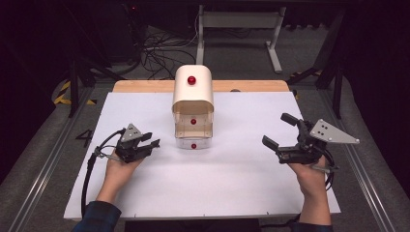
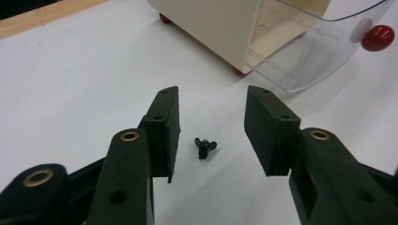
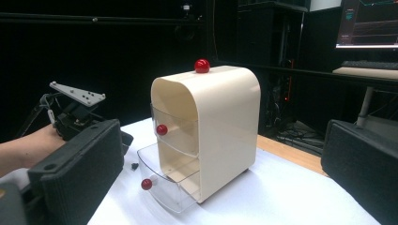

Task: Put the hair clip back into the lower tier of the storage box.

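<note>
A cream mini cabinet [image 1: 193, 96] with red knobs stands at the table's middle. Its bottom clear drawer [image 1: 194, 141] is pulled out, and the clear drawer above it is pushed in. On the white sheet lies a small black wing screw [image 2: 204, 147], between the spread jaws of my left gripper [image 2: 211, 126], untouched. My left gripper [image 1: 151, 140] is open, just left of the pulled-out drawer [image 2: 319, 51]. To the right of the cabinet my right gripper [image 1: 279, 129] is wide open and empty, facing the cabinet [image 3: 220, 126]. The screw [image 3: 134, 166] lies near the drawer [image 3: 164, 180].
A white sheet [image 1: 232, 179] covers the table, with a wooden strip [image 1: 145, 86] along its far edge. Beyond the table are cables and a stand's legs [image 1: 237, 29] on a dark floor. A monitor [image 3: 368, 23] glows in the right gripper view.
</note>
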Action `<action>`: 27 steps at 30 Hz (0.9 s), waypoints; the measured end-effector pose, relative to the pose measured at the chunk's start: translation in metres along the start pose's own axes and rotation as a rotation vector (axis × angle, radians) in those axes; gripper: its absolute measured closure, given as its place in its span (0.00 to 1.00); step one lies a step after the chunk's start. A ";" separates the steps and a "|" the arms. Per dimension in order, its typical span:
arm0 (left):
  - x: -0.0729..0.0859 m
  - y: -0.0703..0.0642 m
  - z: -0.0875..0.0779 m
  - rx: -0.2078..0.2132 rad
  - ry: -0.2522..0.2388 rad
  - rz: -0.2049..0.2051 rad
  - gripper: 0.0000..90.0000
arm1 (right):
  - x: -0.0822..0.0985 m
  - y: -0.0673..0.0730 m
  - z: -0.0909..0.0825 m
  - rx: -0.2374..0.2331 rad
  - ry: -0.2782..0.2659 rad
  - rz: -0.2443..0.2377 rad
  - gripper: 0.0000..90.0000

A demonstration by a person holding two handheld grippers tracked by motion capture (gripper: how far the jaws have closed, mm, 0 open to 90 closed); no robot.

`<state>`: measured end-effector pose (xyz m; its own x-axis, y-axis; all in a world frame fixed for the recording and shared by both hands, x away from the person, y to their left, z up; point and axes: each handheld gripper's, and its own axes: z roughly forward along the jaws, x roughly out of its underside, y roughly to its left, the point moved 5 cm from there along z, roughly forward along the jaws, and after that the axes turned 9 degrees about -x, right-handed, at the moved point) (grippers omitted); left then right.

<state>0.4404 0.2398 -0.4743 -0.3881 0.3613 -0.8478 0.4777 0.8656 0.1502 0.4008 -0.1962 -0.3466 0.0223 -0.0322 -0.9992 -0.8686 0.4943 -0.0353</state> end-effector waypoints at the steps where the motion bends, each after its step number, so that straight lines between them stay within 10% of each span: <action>1: 0.001 0.000 0.001 -0.001 0.005 -0.001 0.64 | 0.000 0.000 0.000 -0.001 0.001 0.001 0.00; 27: 0.017 0.000 0.026 0.010 0.109 0.029 0.73 | -0.001 0.000 -0.002 -0.003 -0.007 0.000 0.00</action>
<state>0.4539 0.2371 -0.5018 -0.4577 0.4219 -0.7827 0.4976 0.8510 0.1678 0.3995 -0.1974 -0.3455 0.0260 -0.0257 -0.9993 -0.8701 0.4917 -0.0353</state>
